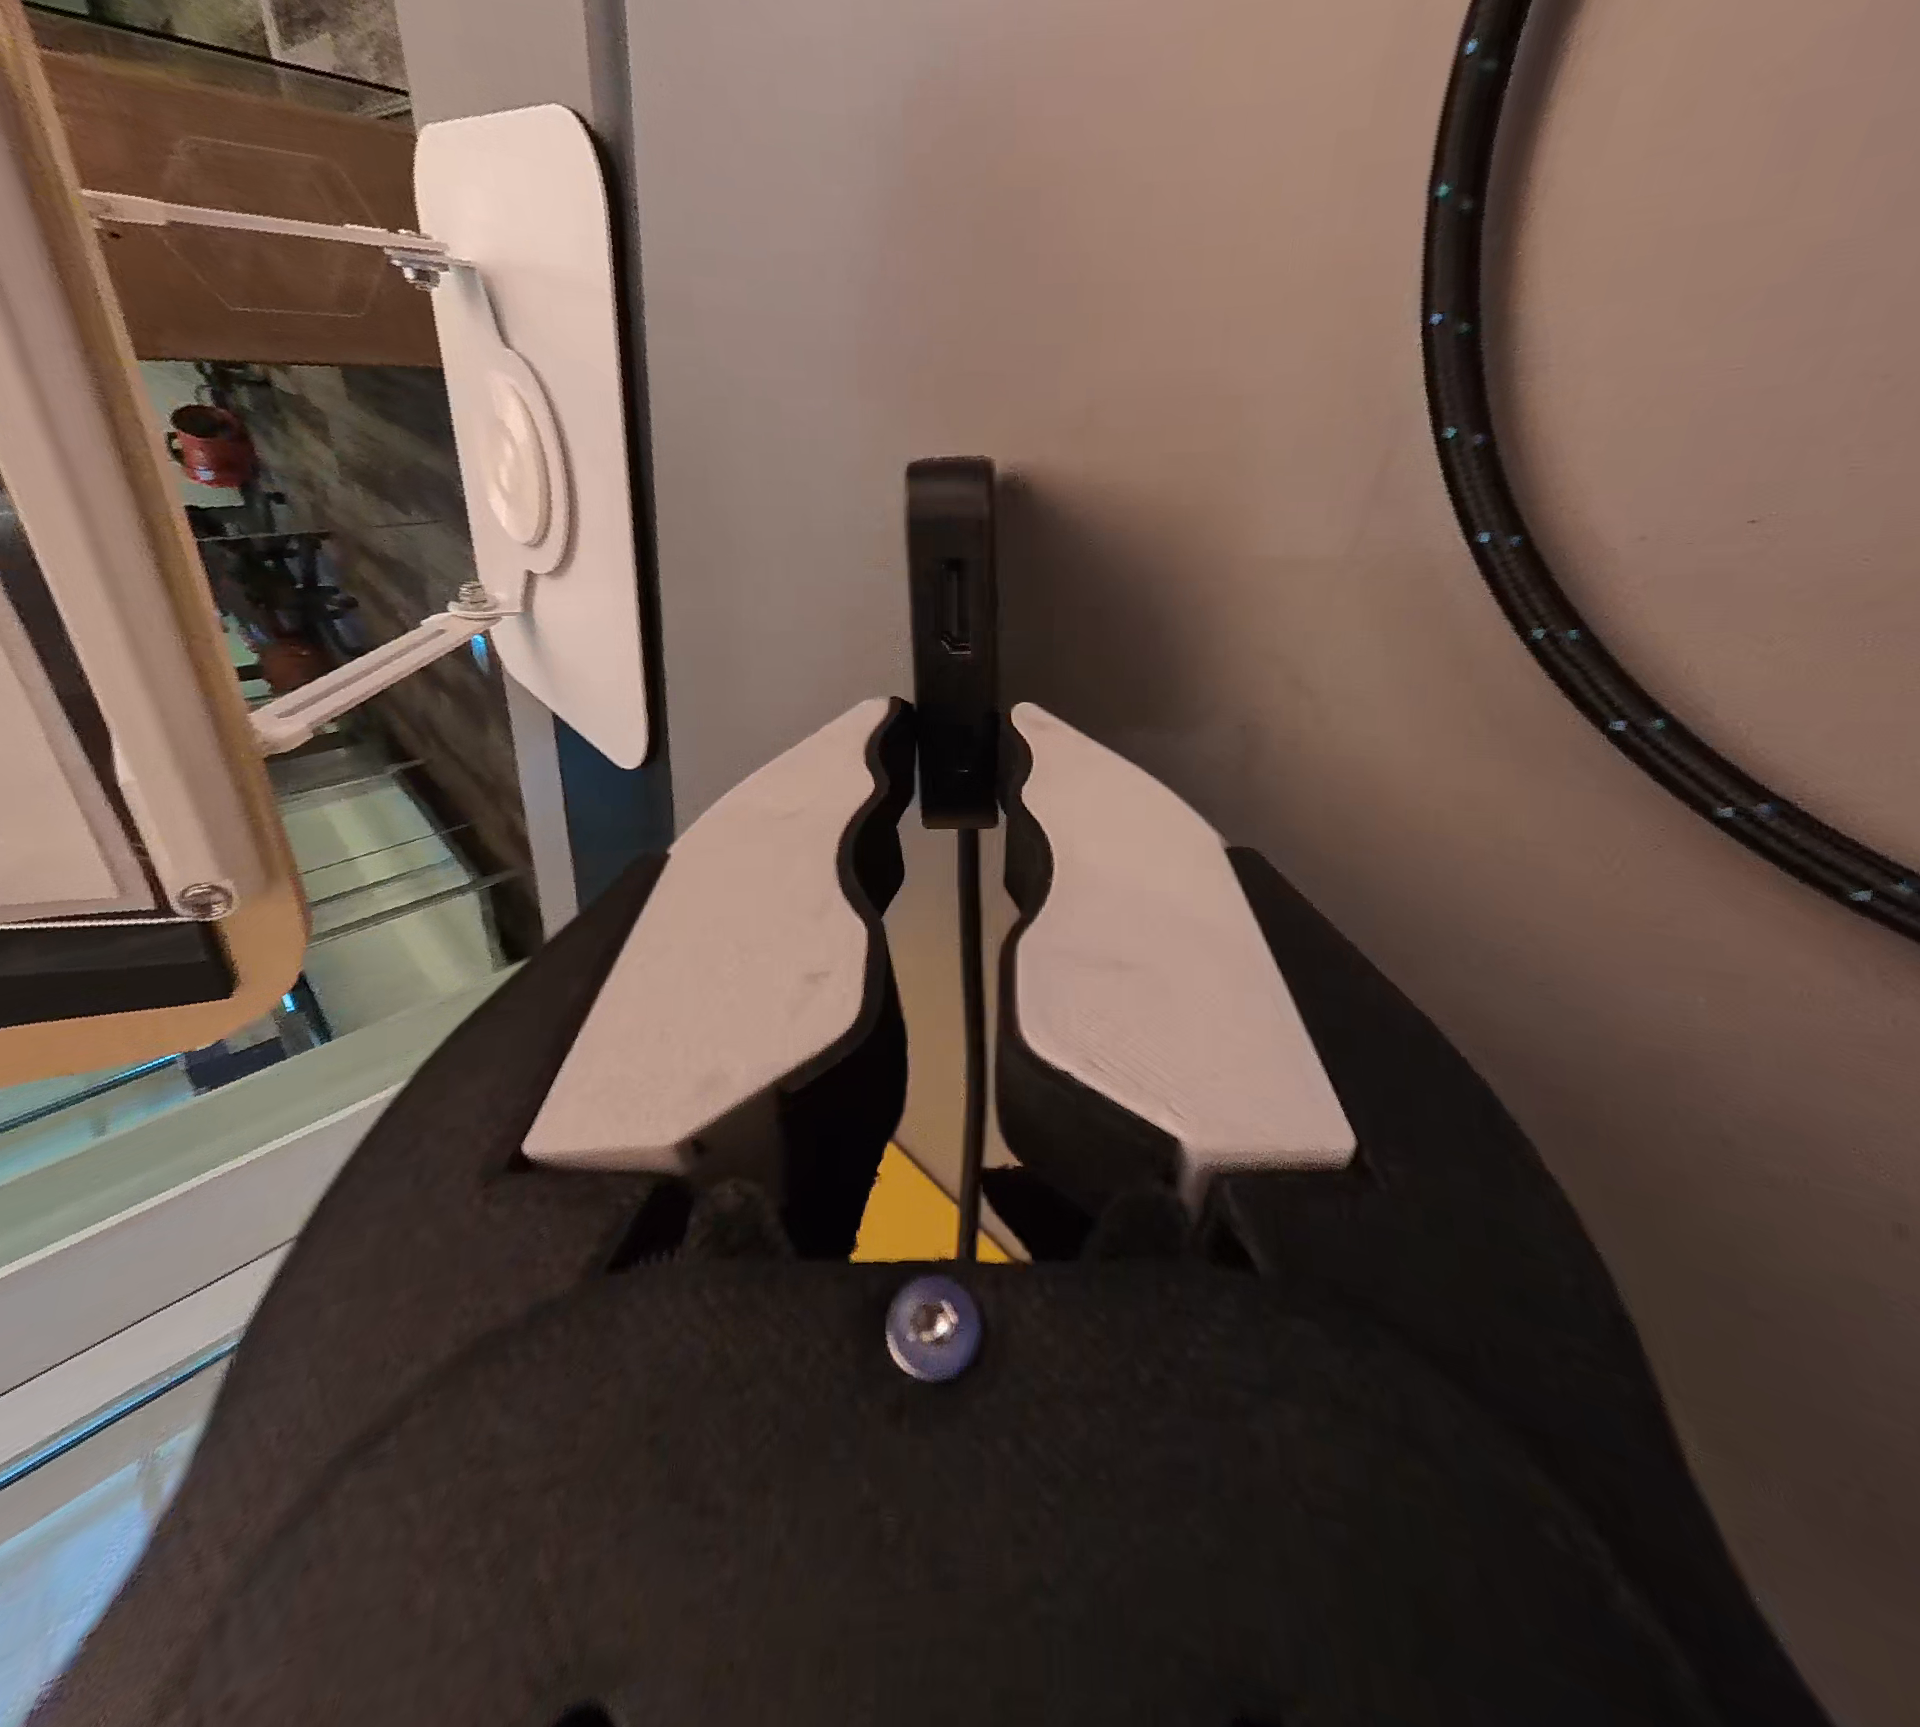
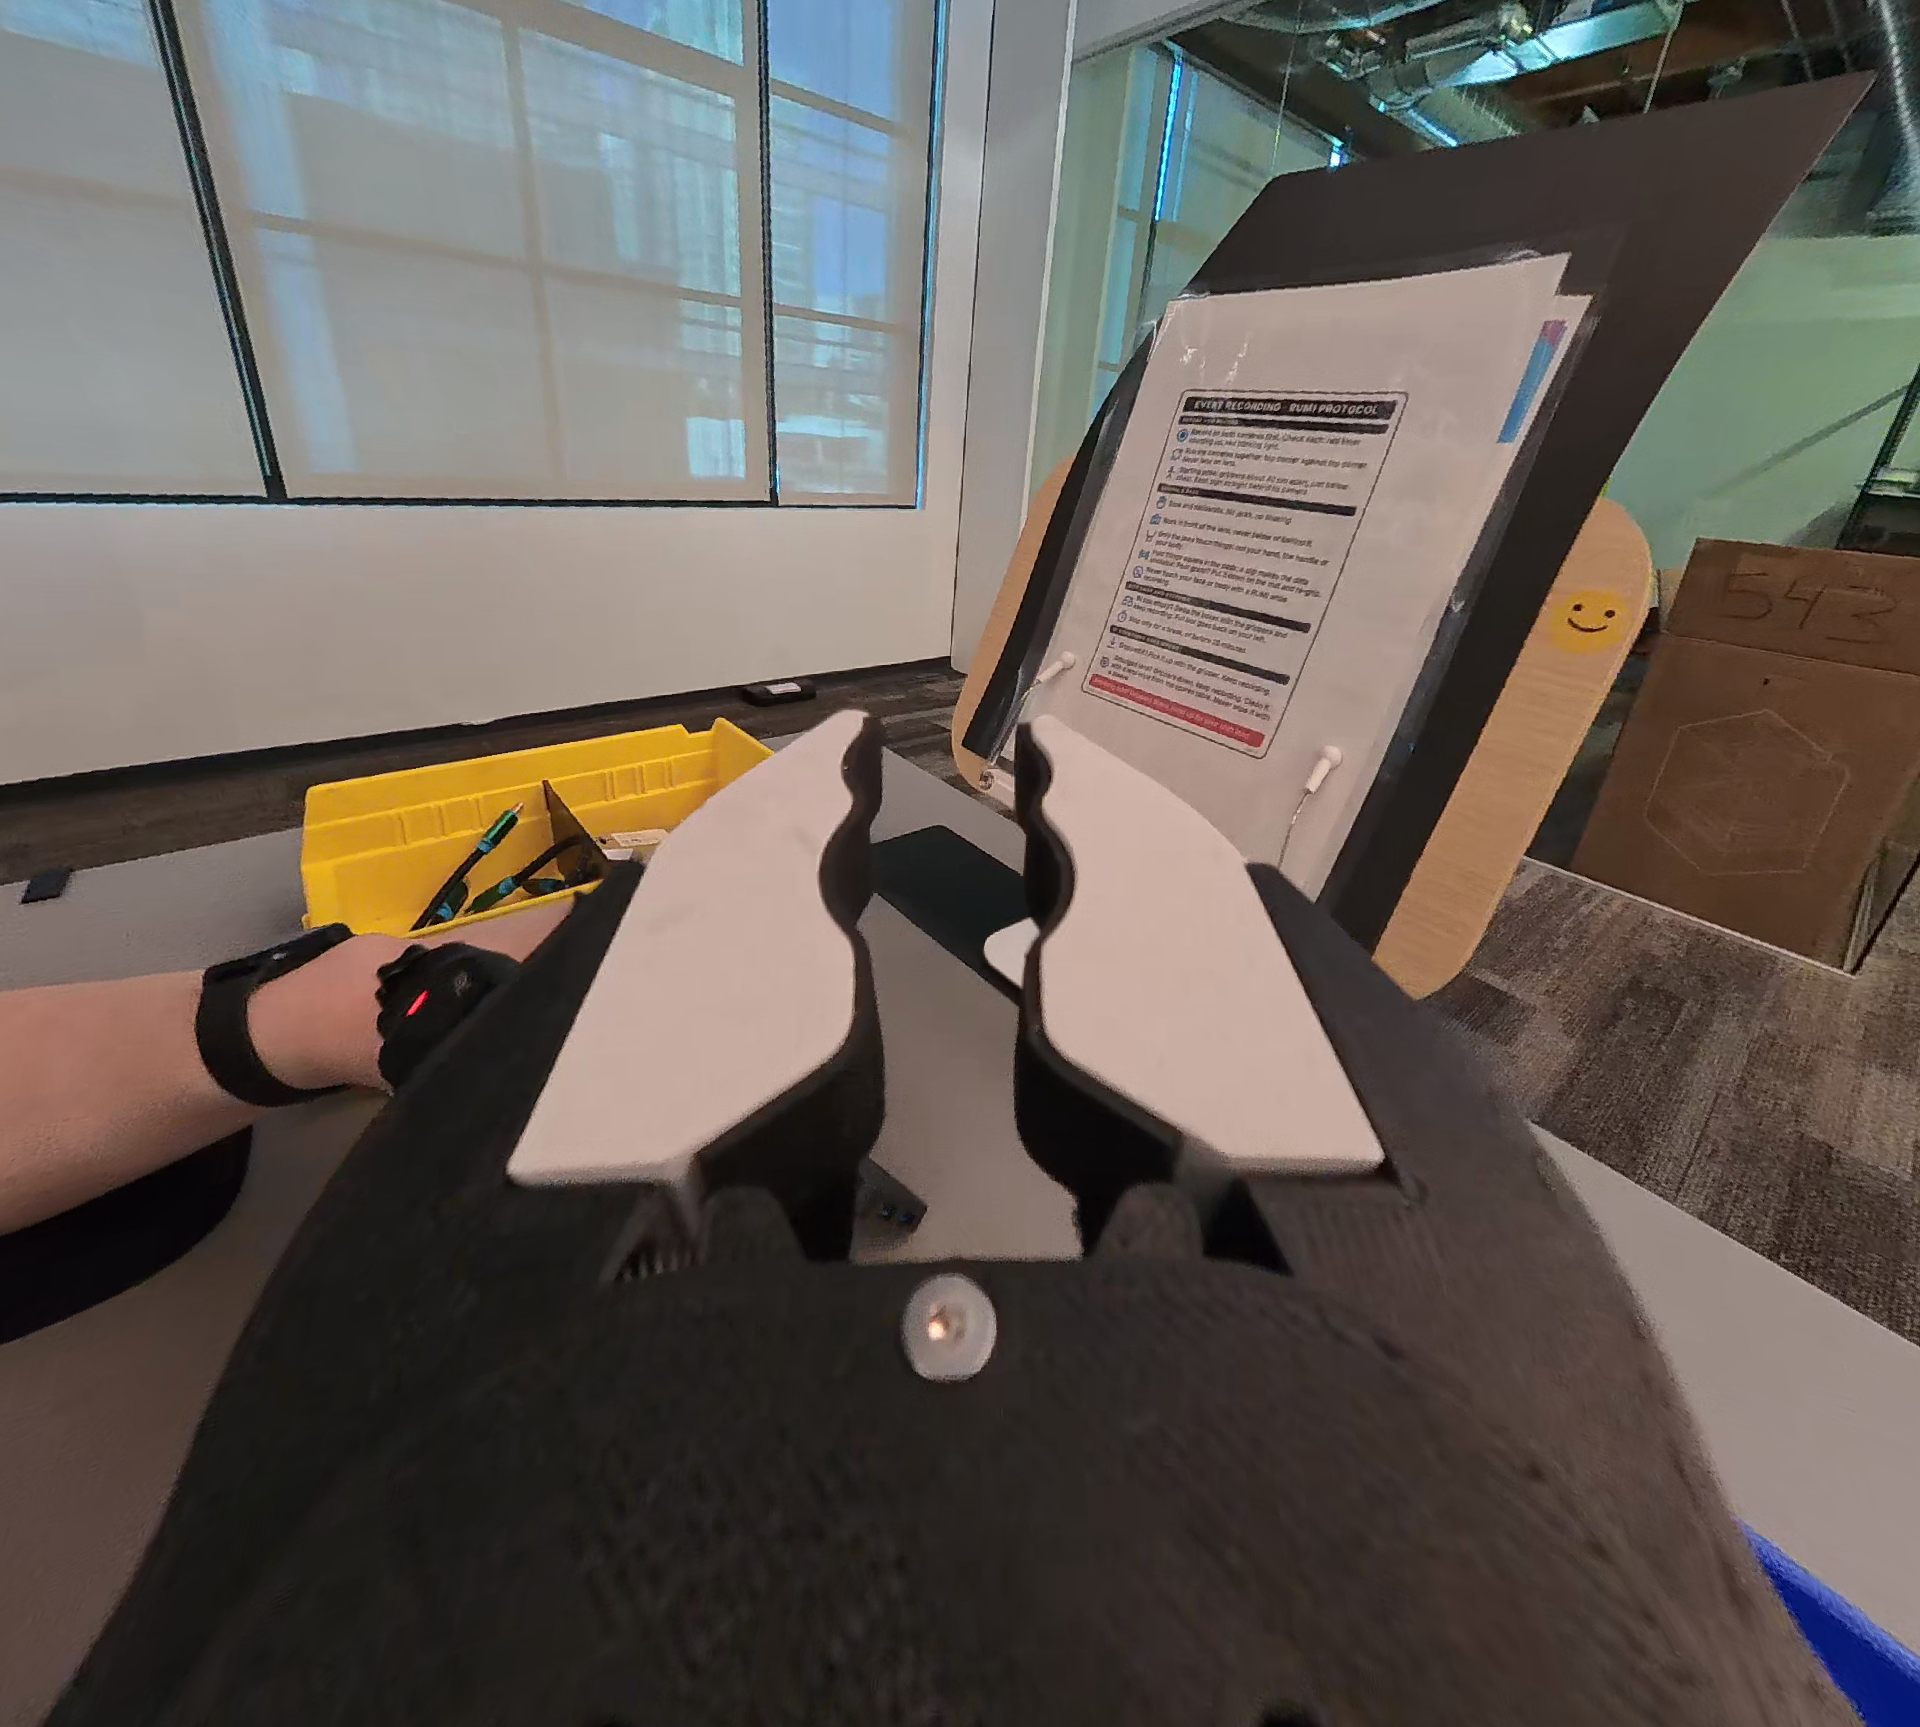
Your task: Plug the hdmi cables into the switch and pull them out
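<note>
With the switch (image 1: 954, 638) clamped in the left tongs (image 1: 958, 763), its port should be kept steady until the empty, parted right tongs (image 2: 943, 830) have fetched a cable (image 1: 1475, 472).

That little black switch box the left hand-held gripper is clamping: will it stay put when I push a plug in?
Probably not alone. The switch box looks small and likely light, so it would slide without the left hand-held gripper. Only its lower end is pinched, so it may pivot. Its thin cord looks limp and offers little restraint.

A printed instruction sheet (image 2: 1257, 555) with a boxed heading stands on the black board (image 2: 1621, 243). Handwritten digits, seemingly three, mark the cardboard box (image 2: 1797, 617); a smiley sticker (image 2: 1587, 621) sits on the wooden panel (image 2: 1538, 742).
</note>
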`<state>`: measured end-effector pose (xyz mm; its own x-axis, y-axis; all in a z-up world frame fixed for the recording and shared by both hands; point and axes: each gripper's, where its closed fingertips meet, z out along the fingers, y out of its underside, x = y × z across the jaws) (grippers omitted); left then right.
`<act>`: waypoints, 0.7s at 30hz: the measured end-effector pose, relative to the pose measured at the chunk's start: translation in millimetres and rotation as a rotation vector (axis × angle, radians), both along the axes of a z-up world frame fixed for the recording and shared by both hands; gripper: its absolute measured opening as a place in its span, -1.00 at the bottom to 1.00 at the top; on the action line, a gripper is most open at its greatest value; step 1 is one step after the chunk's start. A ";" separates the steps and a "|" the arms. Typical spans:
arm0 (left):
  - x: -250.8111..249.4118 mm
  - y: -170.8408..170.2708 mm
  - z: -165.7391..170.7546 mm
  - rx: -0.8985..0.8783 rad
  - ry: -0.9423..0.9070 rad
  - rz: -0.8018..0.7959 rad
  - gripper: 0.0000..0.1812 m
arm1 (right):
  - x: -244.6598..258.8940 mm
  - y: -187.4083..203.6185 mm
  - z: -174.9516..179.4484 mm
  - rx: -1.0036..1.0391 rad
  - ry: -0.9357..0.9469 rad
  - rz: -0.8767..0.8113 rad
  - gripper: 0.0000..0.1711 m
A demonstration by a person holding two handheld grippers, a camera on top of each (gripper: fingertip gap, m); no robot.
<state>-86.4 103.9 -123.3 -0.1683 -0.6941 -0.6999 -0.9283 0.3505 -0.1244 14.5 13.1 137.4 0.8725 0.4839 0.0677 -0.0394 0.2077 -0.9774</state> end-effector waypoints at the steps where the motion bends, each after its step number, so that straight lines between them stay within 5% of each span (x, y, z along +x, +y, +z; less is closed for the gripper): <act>1: 0.5 -0.7 -0.9 -0.013 -0.007 0.000 -0.79 | -0.2 1.2 -1.7 -0.006 -0.003 -0.001 -0.71; 8: 3.7 -11.2 -4.4 -0.154 -0.053 0.011 -0.56 | -1.1 5.9 -7.3 -0.031 -0.010 0.006 -0.70; 15: 13.3 -34.1 17.1 -0.294 -0.170 -0.036 -0.57 | 1.4 2.1 -2.4 -0.021 0.006 0.013 -0.69; 21: 44.3 -170.4 60.0 -0.765 -0.301 -0.260 -0.54 | 29.8 -35.2 42.4 0.119 0.031 -0.056 -0.69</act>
